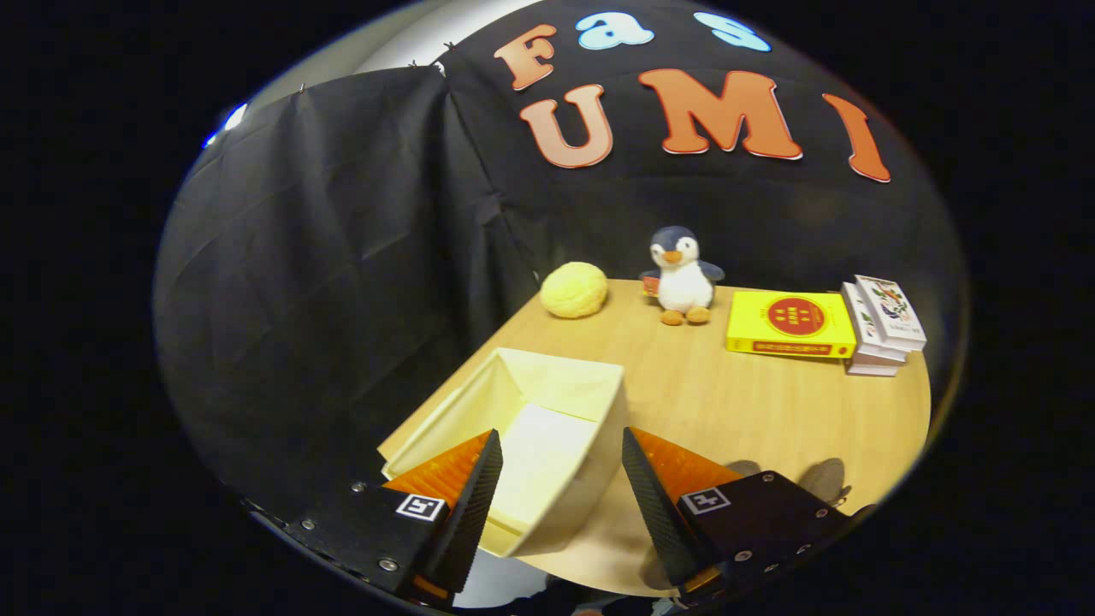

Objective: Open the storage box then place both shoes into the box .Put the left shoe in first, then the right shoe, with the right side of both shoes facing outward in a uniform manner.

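A cream storage box point(590, 381) stands open on the wooden table point(736, 411), its inside bare and pale. My gripper point(560, 441) hovers above the box's near part, fingers spread wide apart and holding nothing. The left finger point(475, 488) hangs over the box's near left corner. The right finger point(654, 492) sits just outside the box's right wall, over the table.
At the back of the table sit a yellow fluffy ball point(574, 290), a plush penguin point(682, 275), a yellow book point(791, 323) and a stack of white boxes point(885, 325). The table's left edge runs close beside the box.
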Demonstrator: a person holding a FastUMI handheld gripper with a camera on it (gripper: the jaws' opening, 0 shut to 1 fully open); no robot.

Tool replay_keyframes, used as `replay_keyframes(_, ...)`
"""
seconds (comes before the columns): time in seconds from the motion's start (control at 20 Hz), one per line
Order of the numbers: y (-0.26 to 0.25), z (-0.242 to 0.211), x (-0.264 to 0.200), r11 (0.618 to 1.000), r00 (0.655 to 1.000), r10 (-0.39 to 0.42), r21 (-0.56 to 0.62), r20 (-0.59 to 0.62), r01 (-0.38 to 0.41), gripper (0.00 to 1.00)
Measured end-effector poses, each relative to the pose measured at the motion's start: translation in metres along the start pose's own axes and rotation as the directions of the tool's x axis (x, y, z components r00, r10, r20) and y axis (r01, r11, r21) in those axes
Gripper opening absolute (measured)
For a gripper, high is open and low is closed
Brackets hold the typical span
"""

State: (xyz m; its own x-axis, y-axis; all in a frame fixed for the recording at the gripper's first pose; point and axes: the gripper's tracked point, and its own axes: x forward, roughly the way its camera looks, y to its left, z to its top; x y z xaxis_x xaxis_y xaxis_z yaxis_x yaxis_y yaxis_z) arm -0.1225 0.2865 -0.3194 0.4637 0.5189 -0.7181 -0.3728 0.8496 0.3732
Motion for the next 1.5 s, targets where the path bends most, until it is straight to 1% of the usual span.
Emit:
replay_keyframes(0.15,-0.050,-0.048,-0.004,0.995,0.993,-0.095,0.004,-0.076,0.096,0.85)
replay_keyframes(0.25,-0.080,-0.077,-0.002,0.990,0.984,-0.138,0.020,-0.113,0.142,0.85)
replay_keyframes(0.35,-0.098,-0.104,-0.005,0.985,0.973,-0.168,0.020,-0.157,0.173,0.84)
replay_keyframes(0.6,-0.128,-0.144,-0.003,0.972,0.950,-0.228,0.000,-0.215,0.233,0.79)
replay_keyframes(0.65,-0.125,-0.148,-0.005,0.970,0.945,-0.236,-0.001,-0.227,0.242,0.77)
replay_keyframes(0.8,-0.142,-0.161,0.009,0.961,0.932,-0.273,-0.016,-0.240,0.277,0.74)
replay_keyframes(0.9,-0.163,-0.172,0.016,0.934,0.898,-0.348,-0.021,-0.270,0.356,0.64)
replay_keyframes(0.95,-0.164,-0.172,0.022,0.935,0.903,-0.337,0.016,-0.266,0.353,0.55)
replay_keyframes(1.0,-0.162,-0.169,0.030,0.937,0.911,-0.322,0.052,-0.257,0.346,0.51)
replay_keyframes(1.05,-0.162,-0.168,0.034,0.935,0.912,-0.322,0.064,-0.255,0.348,0.45)
replay_keyframes(1.1,-0.162,-0.168,0.038,0.937,0.913,-0.317,0.063,-0.258,0.343,0.42)
replay_keyframes(1.15,-0.160,-0.170,0.042,0.941,0.916,-0.307,0.063,-0.260,0.333,0.36)
replay_keyframes(1.2,-0.164,-0.169,0.044,0.935,0.910,-0.327,0.051,-0.256,0.351,0.31)
replay_keyframes(1.25,-0.168,-0.169,0.043,0.928,0.903,-0.347,0.045,-0.252,0.369,0.20)
replay_keyframes(1.3,-0.167,-0.169,0.043,0.926,0.901,-0.350,0.053,-0.255,0.375,0.14)
replay_keyframes(1.35,-0.165,-0.170,0.041,0.924,0.899,-0.347,0.066,-0.269,0.377,0.06)
replay_keyframes(1.4,-0.158,-0.169,0.039,0.930,0.904,-0.322,0.084,-0.281,0.357,0.03)
replay_keyframes(1.5,-0.149,-0.156,0.030,0.936,0.913,-0.301,0.097,-0.276,0.338,0.03)
